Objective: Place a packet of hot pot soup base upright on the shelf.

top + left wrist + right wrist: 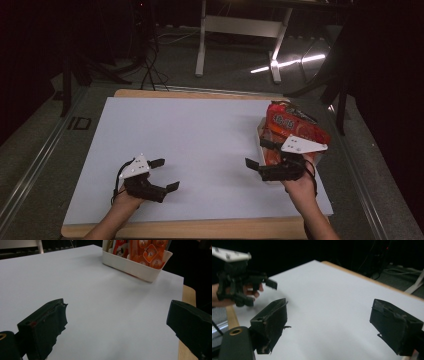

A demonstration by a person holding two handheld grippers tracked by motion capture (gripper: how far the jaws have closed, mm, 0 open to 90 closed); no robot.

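A white bin (259,136) stands at the right edge of the white sheet (200,135) and holds red and orange snack packets (292,125). My right gripper (258,154) hovers open just in front and left of the bin, nothing between its jaws. My left gripper (165,174) is open and empty over the sheet's near left part. In the left gripper view the open gripper (117,315) faces the bin (135,267) and its packets (150,252). In the right gripper view the open gripper (332,312) looks across bare sheet toward the left gripper (239,287).
The sheet lies on a wooden tabletop (200,229) whose edge shows at front and back. Beyond the table are a white desk frame (202,45), dark stands and cables (147,65) on the floor. A metal rail (35,160) runs along the left.
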